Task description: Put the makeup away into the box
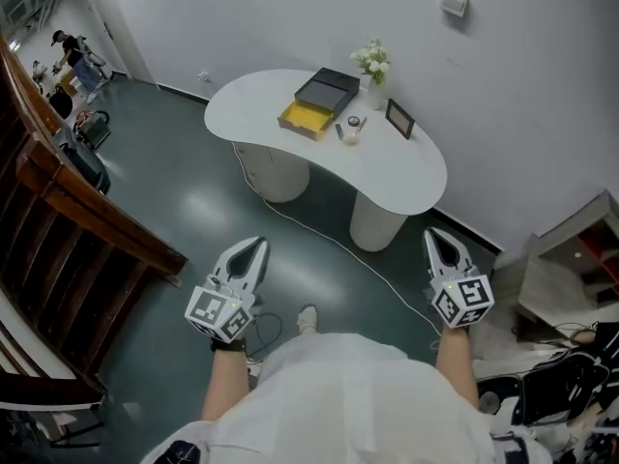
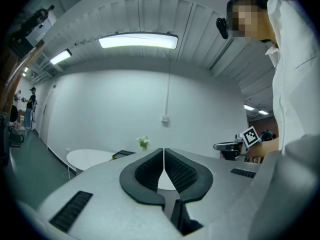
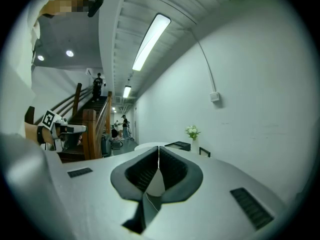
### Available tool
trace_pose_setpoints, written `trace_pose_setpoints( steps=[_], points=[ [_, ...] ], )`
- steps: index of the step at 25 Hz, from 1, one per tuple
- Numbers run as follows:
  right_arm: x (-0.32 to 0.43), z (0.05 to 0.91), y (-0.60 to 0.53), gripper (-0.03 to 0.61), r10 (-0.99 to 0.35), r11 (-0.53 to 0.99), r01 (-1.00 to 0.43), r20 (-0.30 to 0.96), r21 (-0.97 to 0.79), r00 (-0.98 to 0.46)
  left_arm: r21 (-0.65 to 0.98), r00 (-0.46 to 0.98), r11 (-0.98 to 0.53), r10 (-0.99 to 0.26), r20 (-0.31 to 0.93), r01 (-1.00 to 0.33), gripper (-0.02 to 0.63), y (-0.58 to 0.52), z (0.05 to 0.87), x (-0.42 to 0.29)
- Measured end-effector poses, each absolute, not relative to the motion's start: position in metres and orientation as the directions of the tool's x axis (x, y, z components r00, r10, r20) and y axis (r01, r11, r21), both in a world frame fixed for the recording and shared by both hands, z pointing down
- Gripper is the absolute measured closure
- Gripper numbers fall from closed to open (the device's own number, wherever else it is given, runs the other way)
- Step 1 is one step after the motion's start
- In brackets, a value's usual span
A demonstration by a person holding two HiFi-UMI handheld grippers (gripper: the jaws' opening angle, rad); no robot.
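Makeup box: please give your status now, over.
Left hand-held gripper shut, empty; right hand-held gripper too. Box on table ahead, makeup beside it. Floor cable between.

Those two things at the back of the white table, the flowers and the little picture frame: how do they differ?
The flower vase is white, topped with pale blooms and green leaves; the picture frame is dark-edged. The vase is rounded, while the frame is a flat rectangle propped on edge. The vase stands close beside the dark box; the frame stands apart, farther right. Both stand on the white table, on its wall side.
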State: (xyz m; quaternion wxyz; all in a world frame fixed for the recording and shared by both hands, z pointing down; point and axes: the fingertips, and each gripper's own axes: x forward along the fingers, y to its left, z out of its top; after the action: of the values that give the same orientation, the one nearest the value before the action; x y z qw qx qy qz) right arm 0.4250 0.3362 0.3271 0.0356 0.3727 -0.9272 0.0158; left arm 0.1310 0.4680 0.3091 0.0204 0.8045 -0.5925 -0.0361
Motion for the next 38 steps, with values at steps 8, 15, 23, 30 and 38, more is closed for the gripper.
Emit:
trace_pose_setpoints(
  steps=[8,15,23,30,38],
  points=[
    [0.371,0.315,0.284,0.568,-0.734,0.678,-0.735,0.050,-0.021,-0.678,0.050,0.281,-0.284,-0.958,-0.061,-0.958,0.592,0.415,0.290,0.030],
    [0.314,0.314,0.246,0.568,-0.747,0.663,-0.748,0.043,-0.031,-0.664,0.057,0.312,-0.314,-0.949,-0.047,-0.948,0.592,0.368,0.289,-0.022],
    [0.268,0.333,0.222,0.568,-0.717,0.688,-0.725,0.118,-0.033,-0.687,0.105,0.316,-0.320,-0.947,-0.053,-0.941,0.592,0.338,0.299,-0.053],
    [0.226,0.343,0.156,0.566,-0.684,0.720,-0.693,0.136,-0.029,-0.716,0.127,0.331,-0.336,-0.942,-0.056,-0.933,0.592,0.278,0.305,-0.069],
    [0.193,0.353,0.043,0.566,-0.668,0.731,-0.681,0.162,-0.042,-0.726,0.131,0.407,-0.406,-0.913,-0.017,-0.905,0.592,0.161,0.313,-0.078]
  ],
)
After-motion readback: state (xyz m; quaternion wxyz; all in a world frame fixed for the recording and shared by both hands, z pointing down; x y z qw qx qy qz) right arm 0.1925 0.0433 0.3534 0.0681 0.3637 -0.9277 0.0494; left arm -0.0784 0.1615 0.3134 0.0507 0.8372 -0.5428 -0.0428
